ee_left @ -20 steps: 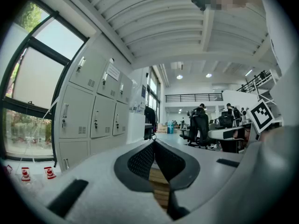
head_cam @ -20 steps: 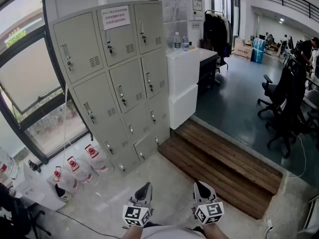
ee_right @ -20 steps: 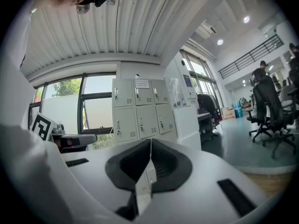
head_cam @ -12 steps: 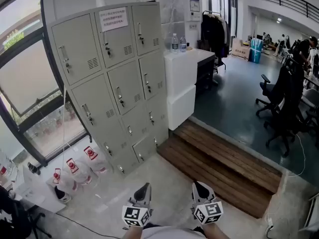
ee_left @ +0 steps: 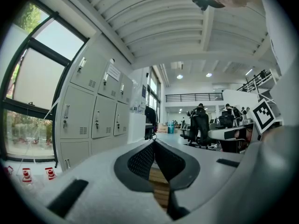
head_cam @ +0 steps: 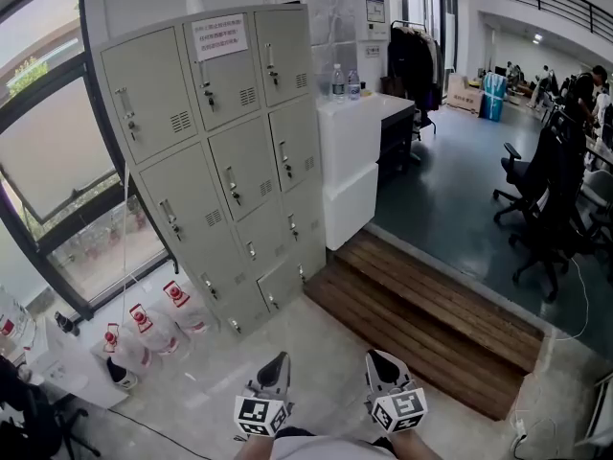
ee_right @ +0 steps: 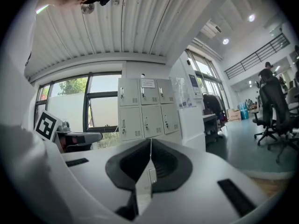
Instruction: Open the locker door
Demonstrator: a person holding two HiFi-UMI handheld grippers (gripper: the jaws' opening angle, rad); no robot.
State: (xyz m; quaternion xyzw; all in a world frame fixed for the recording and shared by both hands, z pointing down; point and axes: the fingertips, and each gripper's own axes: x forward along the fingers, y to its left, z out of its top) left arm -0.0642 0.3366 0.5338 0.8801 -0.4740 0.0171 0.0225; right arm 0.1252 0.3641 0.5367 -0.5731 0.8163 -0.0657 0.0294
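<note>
The grey locker cabinet stands ahead at left, tilted in the head view, with every door closed and a paper notice on a top door. My left gripper and right gripper hang low at the bottom of that view, side by side, well short of the cabinet. Both are shut with nothing between the jaws. In the left gripper view the left gripper has its pads meeting, and the lockers lie off to the left. The right gripper points toward the lockers.
A white cabinet with two bottles adjoins the lockers. A wooden step runs down to the dark floor on the right. Water jugs lie below the window. Office chairs stand far right.
The head view has drifted slightly. The right gripper has edged a little left. Both grippers stay shut and low, and the locker doors stay closed.
</note>
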